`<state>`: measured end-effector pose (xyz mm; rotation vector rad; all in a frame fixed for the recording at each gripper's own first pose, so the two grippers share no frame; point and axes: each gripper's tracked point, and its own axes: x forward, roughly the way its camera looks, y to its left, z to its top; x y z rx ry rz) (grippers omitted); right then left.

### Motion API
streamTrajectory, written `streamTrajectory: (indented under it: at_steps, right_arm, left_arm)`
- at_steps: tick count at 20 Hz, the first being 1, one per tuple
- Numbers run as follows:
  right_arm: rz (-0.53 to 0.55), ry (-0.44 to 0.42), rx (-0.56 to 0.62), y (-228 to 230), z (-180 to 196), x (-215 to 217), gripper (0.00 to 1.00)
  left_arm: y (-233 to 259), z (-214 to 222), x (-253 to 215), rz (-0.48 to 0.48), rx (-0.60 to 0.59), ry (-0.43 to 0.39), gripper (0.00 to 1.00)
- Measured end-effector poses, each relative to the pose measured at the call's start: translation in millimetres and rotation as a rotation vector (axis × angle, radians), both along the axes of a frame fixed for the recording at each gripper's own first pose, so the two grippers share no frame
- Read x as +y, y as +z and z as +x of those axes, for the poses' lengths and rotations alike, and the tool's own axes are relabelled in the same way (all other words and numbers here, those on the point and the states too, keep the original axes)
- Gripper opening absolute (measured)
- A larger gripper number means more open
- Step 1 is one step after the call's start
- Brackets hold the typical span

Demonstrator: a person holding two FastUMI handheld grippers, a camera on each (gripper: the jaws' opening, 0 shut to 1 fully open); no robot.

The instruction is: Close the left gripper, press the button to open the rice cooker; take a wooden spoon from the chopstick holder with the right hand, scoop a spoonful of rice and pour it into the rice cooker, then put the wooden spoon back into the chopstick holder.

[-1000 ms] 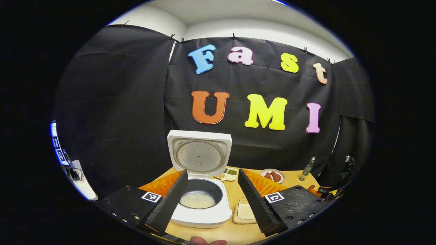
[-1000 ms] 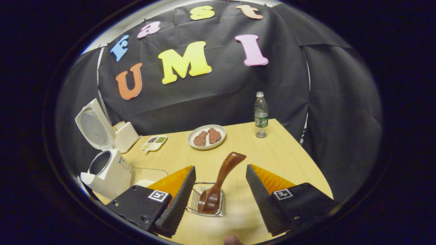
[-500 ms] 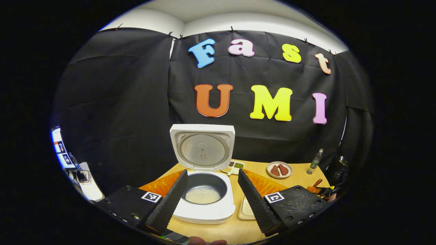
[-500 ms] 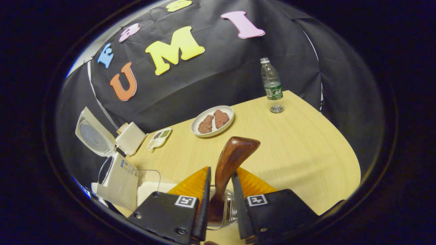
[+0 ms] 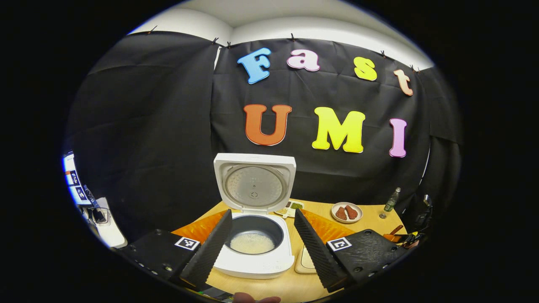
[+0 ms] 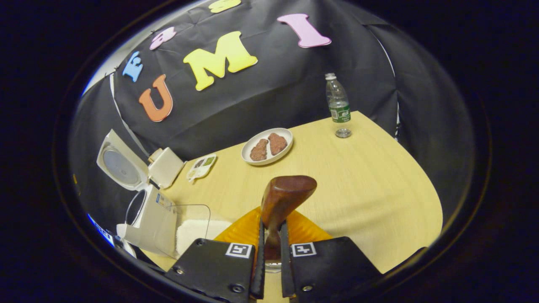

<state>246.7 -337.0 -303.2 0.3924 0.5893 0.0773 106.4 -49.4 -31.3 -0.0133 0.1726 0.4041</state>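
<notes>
The white rice cooker (image 5: 257, 263) stands with its lid (image 5: 254, 185) up, and there is rice in the pot (image 5: 252, 243). My left gripper (image 5: 262, 214) hovers open in front of it, one finger on each side of the pot. In the right gripper view, my right gripper (image 6: 273, 229) is shut on the handle of the brown wooden spoon (image 6: 286, 193), which sticks up between its fingers. The spoon's bowl and the chopstick holder are hidden beneath the fingers. The open cooker (image 6: 147, 214) stands at the left.
A clear box of white rice (image 6: 191, 229) stands right of the cooker. On the wooden table (image 6: 370, 189) are a plate with two brown pieces (image 6: 267, 145), a water bottle (image 6: 338, 105) with its cap (image 6: 343, 133) beside it, and a small sectioned tray (image 6: 202, 166).
My right gripper came down over the spoon and went from open to shut on its handle. My left gripper stays open before the cooker, with only a slight drift.
</notes>
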Motion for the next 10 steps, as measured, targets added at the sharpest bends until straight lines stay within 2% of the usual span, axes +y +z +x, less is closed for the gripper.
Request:
streamTrajectory:
  at_steps: [1, 4, 8, 10]
  right_arm:
    - [-0.005, -0.014, -0.011, 7.0, -0.9, -0.4, 0.17]
    - [-0.037, -0.057, -0.051, 39.2, -4.8, -0.6, 0.13]
    - [-0.12, -0.091, -0.125, 94.8, -16.3, 9.5, 0.11]
    - [-0.16, -0.089, -0.167, 122.1, -22.9, 30.6, 0.11]
  left_arm:
    - [1.9, 0.2, 3.0, -0.007, -0.009, -0.003, 0.94]
    - [4.3, -2.0, 12.7, -0.026, -0.035, -0.02, 0.94]
    - [4.4, -13.5, 34.9, -0.048, -0.049, -0.056, 0.94]
    - [6.4, -19.2, 49.3, -0.045, -0.054, -0.073, 0.95]
